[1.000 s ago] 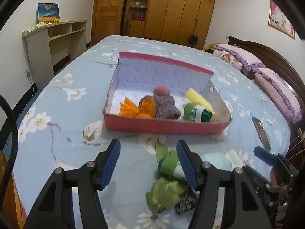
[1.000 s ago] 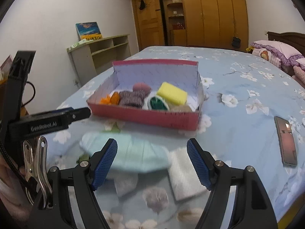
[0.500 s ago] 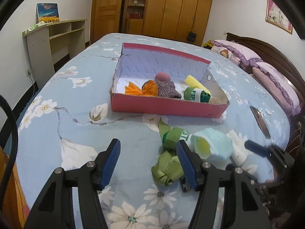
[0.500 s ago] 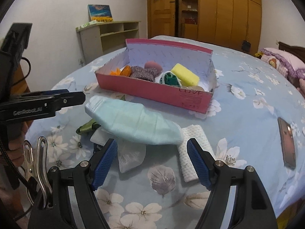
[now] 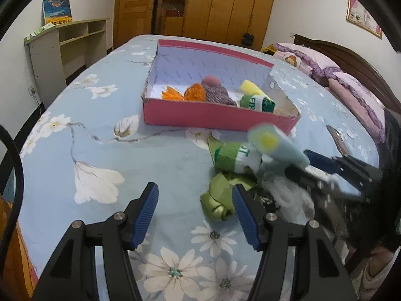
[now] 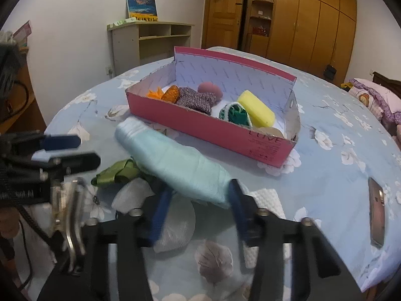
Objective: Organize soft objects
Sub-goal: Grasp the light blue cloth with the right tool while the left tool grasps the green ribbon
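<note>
Right tongs (image 6: 199, 215): clamped on the pale blue rolled cloth (image 6: 175, 160), lifted above the bed (image 6: 338, 155).
Left tongs (image 5: 195, 213): apart, empty, beside the green ribbon (image 5: 220, 200).
Pink box (image 6: 208, 125): holds sponge, yarn.

The pink box (image 6: 265, 148) carries dark print on its outer front wall near the right corner: large letters that look like "LOVE", with smaller lines beneath too fine to read. White-and-green bands on the green rolls (image 5: 255, 101) show letters, blurred beyond reading.
</note>
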The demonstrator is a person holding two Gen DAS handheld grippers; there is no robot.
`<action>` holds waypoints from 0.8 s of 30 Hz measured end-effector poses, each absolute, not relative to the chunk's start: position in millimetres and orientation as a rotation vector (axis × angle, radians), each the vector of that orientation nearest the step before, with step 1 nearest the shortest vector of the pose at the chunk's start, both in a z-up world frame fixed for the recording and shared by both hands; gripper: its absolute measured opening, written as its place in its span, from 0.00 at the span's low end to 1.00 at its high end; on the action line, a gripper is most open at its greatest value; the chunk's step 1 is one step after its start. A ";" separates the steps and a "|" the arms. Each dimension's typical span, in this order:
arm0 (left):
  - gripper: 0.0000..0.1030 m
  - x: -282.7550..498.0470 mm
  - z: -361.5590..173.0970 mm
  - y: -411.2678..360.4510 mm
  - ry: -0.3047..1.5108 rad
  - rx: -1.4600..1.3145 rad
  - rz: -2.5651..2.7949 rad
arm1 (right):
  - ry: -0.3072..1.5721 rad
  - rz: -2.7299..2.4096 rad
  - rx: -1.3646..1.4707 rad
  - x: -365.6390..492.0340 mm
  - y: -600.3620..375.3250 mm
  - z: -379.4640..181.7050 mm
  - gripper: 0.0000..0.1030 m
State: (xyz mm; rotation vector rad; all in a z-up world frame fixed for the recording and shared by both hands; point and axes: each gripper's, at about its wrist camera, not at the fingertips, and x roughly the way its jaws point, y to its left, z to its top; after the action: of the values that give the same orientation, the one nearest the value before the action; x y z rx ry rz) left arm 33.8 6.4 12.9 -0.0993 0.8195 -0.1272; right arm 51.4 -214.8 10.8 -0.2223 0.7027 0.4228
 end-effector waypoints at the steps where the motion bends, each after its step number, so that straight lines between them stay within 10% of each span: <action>1: 0.62 33.1 11.7 4.8 0.820 -0.095 -0.135 | 0.703 0.428 -0.205 52.5 -216.1 11.1 0.30; 12: 0.62 35.3 -0.6 -16.2 0.832 -0.039 -0.185 | 0.688 0.425 -0.018 54.1 -246.2 10.8 0.12; 24: 0.35 51.0 -18.1 -30.5 0.861 0.015 -0.164 | 0.694 0.463 0.073 50.3 -261.3 -3.7 0.12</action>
State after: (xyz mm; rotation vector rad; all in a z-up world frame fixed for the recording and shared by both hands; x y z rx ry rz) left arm 51.0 -30.5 -18.1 0.0147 0.8611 -0.1637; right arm 50.3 -261.3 -3.7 0.0734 0.6945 0.4634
